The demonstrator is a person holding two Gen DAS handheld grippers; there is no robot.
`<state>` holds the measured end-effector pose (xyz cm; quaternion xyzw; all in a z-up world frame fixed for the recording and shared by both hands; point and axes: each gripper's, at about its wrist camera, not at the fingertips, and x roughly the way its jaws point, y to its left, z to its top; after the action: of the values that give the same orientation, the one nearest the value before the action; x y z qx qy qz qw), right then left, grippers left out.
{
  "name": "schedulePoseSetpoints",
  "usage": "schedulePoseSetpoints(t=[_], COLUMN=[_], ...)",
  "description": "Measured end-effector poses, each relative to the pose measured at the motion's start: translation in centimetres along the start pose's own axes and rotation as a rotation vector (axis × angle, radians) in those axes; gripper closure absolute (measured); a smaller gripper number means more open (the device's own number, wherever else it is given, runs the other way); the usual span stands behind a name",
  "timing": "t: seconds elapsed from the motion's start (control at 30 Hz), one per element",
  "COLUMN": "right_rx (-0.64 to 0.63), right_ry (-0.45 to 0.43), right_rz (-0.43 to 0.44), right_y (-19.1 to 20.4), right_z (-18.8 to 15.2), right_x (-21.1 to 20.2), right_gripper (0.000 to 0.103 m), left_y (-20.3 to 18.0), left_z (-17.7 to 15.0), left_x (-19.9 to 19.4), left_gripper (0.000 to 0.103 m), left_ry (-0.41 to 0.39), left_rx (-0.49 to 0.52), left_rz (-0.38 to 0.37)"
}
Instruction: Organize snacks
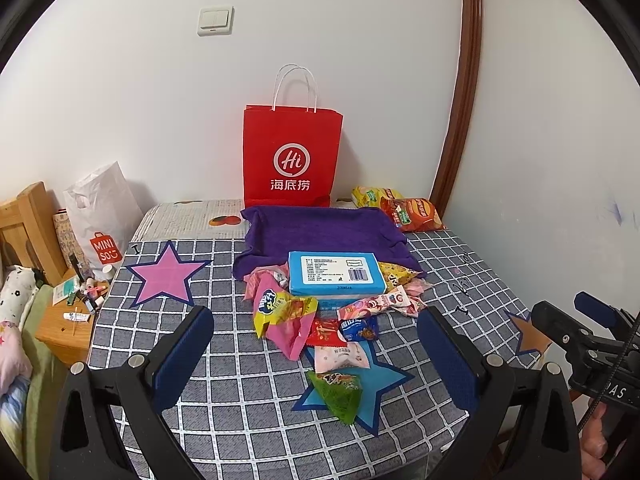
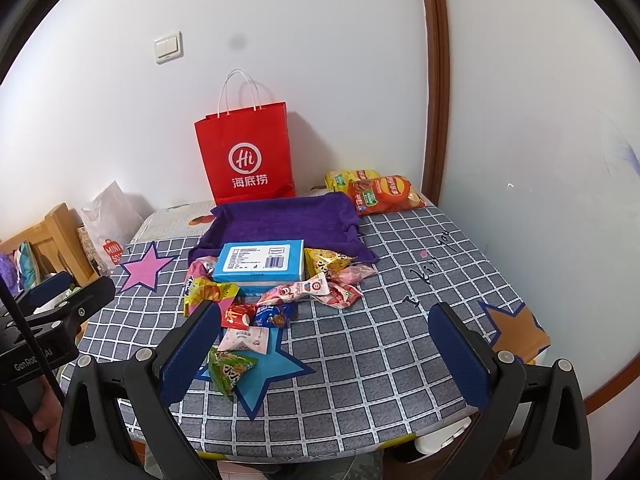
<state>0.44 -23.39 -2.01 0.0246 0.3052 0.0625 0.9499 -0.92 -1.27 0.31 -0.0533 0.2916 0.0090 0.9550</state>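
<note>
I see white wall (image 1: 140, 80) behind table, double light switch (image 1: 215, 20) mounted high on it. Curved brown wooden trim (image 1: 464, 80) runs up right side. Table under grey grid-pattern tablecloth (image 2: 380, 320). At left I make out wooden headboard (image 1: 24, 216), low wooden nightstand (image 1: 60, 332) cluttered with small items, bedding (image 1: 16, 320) at edge. Lighting even, soft.

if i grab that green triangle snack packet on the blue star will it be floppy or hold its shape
The green triangular packet looks like thin, crinkled film, so it will probably flex and crackle, not stay rigid. It seems puffed and small, so likely light. Its glossy wrapper may slip between the open left gripper pads unless pinched near a sealed edge.
</note>
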Motion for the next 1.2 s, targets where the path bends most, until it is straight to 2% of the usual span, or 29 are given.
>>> schedulePoseSetpoints(t=[1.2], right_rx=[-0.006], right_ry=[0.001], right_rz=[0.005], right_y=[-0.04], right_z=[0.08], right_x=[-0.04], right_gripper=[0.001], left_y=[0.53], left_z=[-0.01], left_x=[-0.13], left_gripper=[0.001], left_ry=[0.002], left_rx=[-0.004], left_rz=[-0.009])
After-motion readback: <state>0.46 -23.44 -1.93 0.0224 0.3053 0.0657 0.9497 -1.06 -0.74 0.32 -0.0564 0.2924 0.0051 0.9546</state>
